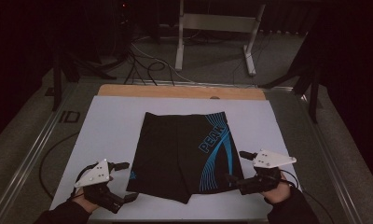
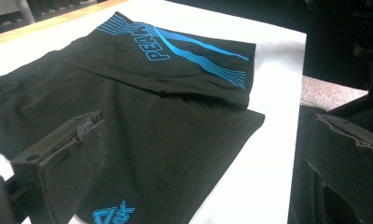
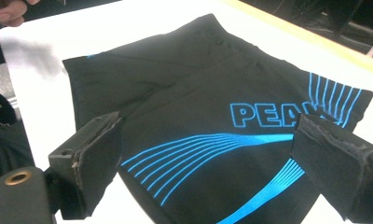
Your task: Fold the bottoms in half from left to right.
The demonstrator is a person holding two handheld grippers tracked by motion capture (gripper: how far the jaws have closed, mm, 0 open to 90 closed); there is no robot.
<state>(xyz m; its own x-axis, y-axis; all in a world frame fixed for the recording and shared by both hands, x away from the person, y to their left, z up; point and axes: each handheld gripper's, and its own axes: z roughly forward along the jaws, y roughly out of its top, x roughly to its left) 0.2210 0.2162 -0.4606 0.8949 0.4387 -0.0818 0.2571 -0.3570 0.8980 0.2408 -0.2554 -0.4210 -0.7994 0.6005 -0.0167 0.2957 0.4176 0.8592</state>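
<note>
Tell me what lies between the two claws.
The black shorts lie flat on the white table between the left claw and the right claw, as the high view shows.

I see black shorts (image 1: 180,154) lying on the white mat (image 1: 110,135); on the shorts, curved bright blue stripes sweep along one leg, blue outlined letters reading PEAK sit beside those stripes, and a small blue triangular logo (image 2: 111,215) marks the hem of the other leg. Beyond the shorts, the mat ends at a tan wooden table edge (image 1: 175,91). My left gripper (image 1: 121,181) and right gripper (image 1: 238,165) each have black jaws and a pale grey plate on top.
</note>
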